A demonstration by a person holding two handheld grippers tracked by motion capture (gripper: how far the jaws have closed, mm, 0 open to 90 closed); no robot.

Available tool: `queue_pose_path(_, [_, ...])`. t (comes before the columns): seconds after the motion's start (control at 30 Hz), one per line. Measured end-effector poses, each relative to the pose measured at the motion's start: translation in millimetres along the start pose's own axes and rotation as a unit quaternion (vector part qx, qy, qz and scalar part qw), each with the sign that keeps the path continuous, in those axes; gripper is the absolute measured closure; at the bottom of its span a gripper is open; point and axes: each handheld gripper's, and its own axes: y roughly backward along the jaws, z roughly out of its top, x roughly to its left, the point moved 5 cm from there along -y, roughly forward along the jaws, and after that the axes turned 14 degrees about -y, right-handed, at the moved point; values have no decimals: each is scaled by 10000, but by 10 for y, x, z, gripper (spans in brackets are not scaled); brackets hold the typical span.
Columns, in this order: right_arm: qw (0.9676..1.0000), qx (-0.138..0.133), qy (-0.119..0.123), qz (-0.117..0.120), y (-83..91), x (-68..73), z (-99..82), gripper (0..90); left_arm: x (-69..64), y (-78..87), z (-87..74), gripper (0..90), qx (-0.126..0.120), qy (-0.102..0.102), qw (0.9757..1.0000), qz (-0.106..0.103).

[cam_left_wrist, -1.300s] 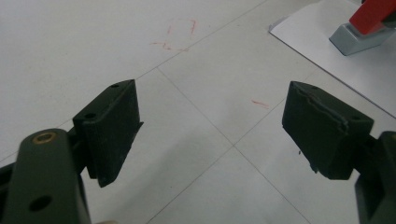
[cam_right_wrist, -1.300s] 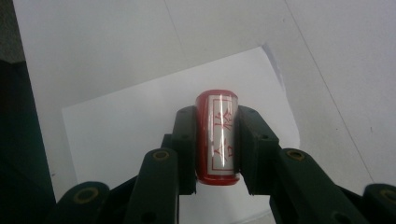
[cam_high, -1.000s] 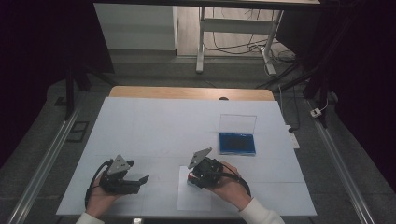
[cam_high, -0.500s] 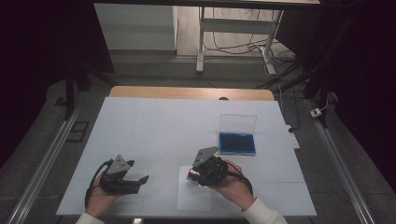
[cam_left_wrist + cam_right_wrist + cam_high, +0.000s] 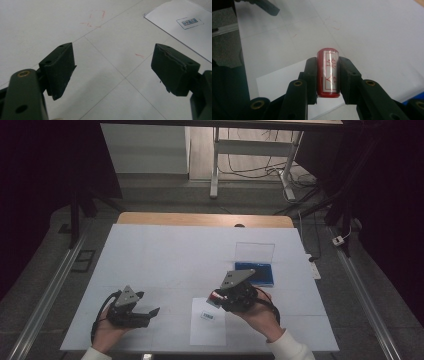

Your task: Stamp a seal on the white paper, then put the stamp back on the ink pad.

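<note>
Right gripper (image 5: 328, 75) clamped on red stamp (image 5: 328, 75) above white sheet (image 5: 207, 322), left gripper (image 5: 112, 67) jaws wide apart – nothing between

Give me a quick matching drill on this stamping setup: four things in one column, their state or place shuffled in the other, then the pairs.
Things:
1. red stamp
2. left gripper
3. white sheet
4. blue ink pad case

States or places:
A. lid raised, at the table's far right
B. clamped between the right gripper's jaws
C. jaws apart, nothing between them
D. flat on the table, bearing a small blue printed mark

Pairs: 1-B, 2-C, 3-D, 4-A
</note>
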Motion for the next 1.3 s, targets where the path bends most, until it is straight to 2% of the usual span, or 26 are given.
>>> queue_pose_path(0.23, [9995,-268,-149,-82,137,-96,34,697,-3,-13,3,193,20,-16,10000,2])
queue_pose_path(0.43, [9989,-378,-223,-187,218,-195,41,697,0,-11,0,193,16,-7,10000,7])
queue_pose_path(0.63, [9971,-570,-376,-340,319,-327,53,697,-6,-10,5,193,10,-9,10000,5])
queue_pose_path(0.9, [9945,-625,-565,-626,393,-568,20,697,-4,-15,3,193,25,-19,10000,13])
queue_pose_path(1.17, [9917,-655,-730,-835,408,-780,-6,696,-5,-9,5,193,14,-9,10000,9])
queue_pose_path(1.3, [9898,-615,-854,-965,393,-933,-20,696,-12,-10,6,193,25,-31,10000,0])
